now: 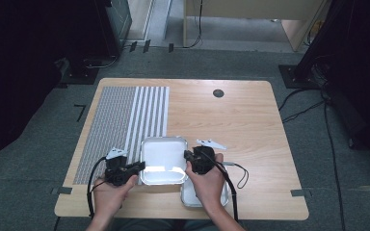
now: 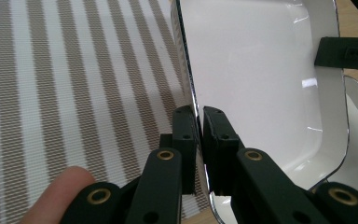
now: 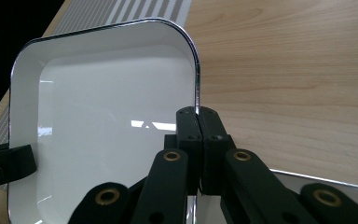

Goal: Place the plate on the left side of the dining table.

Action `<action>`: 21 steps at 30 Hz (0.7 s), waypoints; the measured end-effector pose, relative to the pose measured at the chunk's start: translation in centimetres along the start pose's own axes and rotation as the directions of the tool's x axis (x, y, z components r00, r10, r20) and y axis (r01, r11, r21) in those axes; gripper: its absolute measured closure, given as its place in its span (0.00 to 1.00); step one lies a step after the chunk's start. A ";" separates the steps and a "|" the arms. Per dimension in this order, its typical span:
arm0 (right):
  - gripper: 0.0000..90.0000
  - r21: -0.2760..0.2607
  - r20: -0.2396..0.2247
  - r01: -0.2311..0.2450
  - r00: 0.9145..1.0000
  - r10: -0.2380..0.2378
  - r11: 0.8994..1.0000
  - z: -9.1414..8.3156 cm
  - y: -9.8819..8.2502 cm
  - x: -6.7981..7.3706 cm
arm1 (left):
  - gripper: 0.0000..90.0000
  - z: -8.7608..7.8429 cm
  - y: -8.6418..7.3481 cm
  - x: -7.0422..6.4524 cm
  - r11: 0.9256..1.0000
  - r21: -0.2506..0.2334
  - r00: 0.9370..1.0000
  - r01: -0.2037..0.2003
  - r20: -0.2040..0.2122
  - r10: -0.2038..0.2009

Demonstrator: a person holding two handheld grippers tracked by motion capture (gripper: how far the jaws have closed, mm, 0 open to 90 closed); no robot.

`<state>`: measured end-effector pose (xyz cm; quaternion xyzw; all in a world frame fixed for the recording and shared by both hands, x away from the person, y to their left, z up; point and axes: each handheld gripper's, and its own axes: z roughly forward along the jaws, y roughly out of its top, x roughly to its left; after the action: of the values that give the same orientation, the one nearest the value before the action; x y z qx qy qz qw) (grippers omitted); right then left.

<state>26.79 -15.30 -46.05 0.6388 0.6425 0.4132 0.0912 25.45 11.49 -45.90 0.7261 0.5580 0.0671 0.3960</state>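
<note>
A white rectangular tray (image 1: pixel 161 154) with a shiny rim is held between both grippers near the table's front edge. My left gripper (image 1: pixel 139 167) is shut on the tray's left rim; in the left gripper view the jaws (image 2: pixel 199 116) pinch the thin edge of the tray (image 2: pixel 261 70). My right gripper (image 1: pixel 188 156) is shut on the right rim, and the right gripper view shows its jaws (image 3: pixel 197 116) clamped on the edge of the tray (image 3: pixel 107 116). A second white tray (image 1: pixel 195 196) lies on the table, partly under the held one and the right hand.
A grey-and-white striped mat (image 1: pixel 120 125) covers the left part of the wooden table (image 1: pixel 241 125). A small dark round spot (image 1: pixel 218 93) sits near the far edge. Cables trail from both grippers, and dark equipment and cables stand on the floor around the table.
</note>
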 end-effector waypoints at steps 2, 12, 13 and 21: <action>1.00 -0.002 -0.005 0.007 1.000 -0.007 1.000 0.5 0.3 0.7 | 0.94 -0.4 0.2 0.7 1.000 -0.008 1.000 0.007 -0.008 -0.007; 1.00 0.001 -0.031 0.014 0.999 -0.014 1.000 2.8 1.5 4.0 | 0.96 -1.8 1.4 3.9 0.999 -0.043 0.998 0.034 -0.048 -0.036; 1.00 0.003 -0.032 0.014 0.999 -0.014 1.000 3.1 1.6 4.3 | 0.97 -1.9 1.6 4.4 0.998 -0.047 0.998 0.037 -0.051 -0.039; 1.00 0.015 -0.042 0.011 0.999 -0.011 1.000 5.9 2.8 6.8 | 0.98 -2.2 2.6 7.6 0.993 -0.078 0.994 0.084 -0.067 -0.090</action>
<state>31.52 -7.23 -45.22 0.6272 0.6508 0.4212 0.0753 28.98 18.95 -45.34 0.6830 0.5999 0.0963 0.4054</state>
